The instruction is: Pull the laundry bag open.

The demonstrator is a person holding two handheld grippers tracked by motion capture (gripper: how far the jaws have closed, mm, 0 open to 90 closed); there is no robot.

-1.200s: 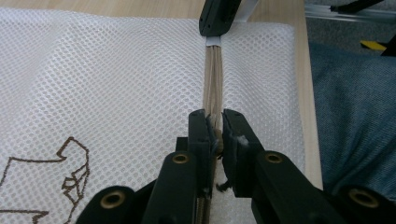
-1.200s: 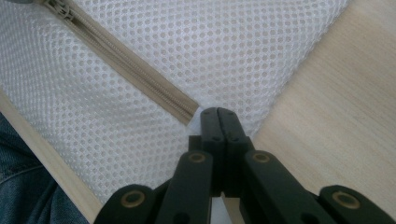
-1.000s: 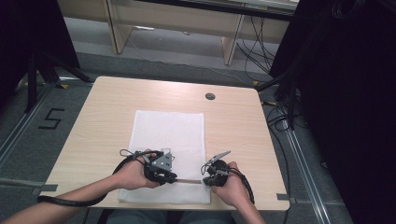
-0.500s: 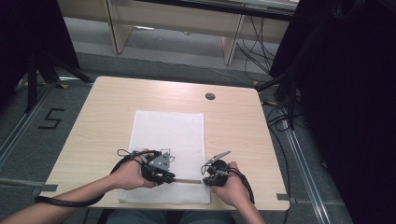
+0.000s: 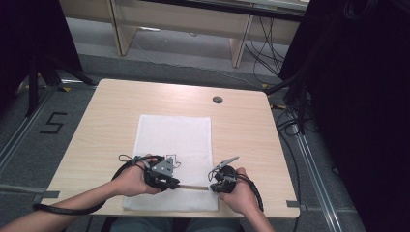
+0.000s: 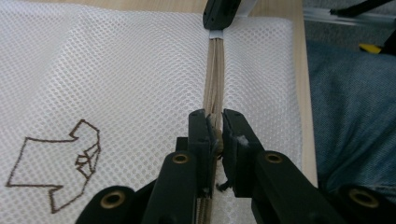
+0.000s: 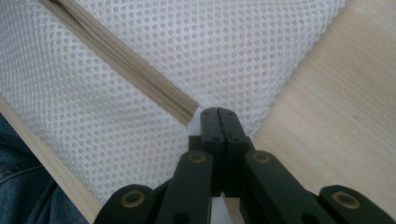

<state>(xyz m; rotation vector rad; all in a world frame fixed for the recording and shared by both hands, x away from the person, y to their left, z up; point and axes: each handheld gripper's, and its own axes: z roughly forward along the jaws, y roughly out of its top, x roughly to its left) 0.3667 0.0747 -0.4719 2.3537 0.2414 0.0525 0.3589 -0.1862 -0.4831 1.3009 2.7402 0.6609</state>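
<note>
1. The mesh bag [image 5: 176,154] lies flat on the tabletop [image 5: 106,106], its long side running from mid-table to the near edge, slightly left of the middle; both grippers work at its near end.
2. It is a white rectangle of open, honeycomb-like netting, with a brown outline figure [image 6: 56,168] stitched into it near the left gripper.
3. A tan zipper [image 6: 215,70] runs straight across the bag near its near edge, a narrow woven tape with fine teeth down its middle. In the high view it spans the gap between the two grippers.
4. The left gripper [image 5: 178,184], black with a grey three-cornered plate on top, sits on the bag's near left part. In its own view [image 6: 215,133] the jaws are nearly together and pinch a small piece on the zipper line, apparently the slider or its pull.
5. The right gripper [image 5: 211,186] sits at the bag's near right corner. In its own view [image 7: 217,122] the jaws are clenched fully, tips meeting just past the zipper's end [image 7: 189,108], clamped on the mesh there, with bare wood beside.
</note>
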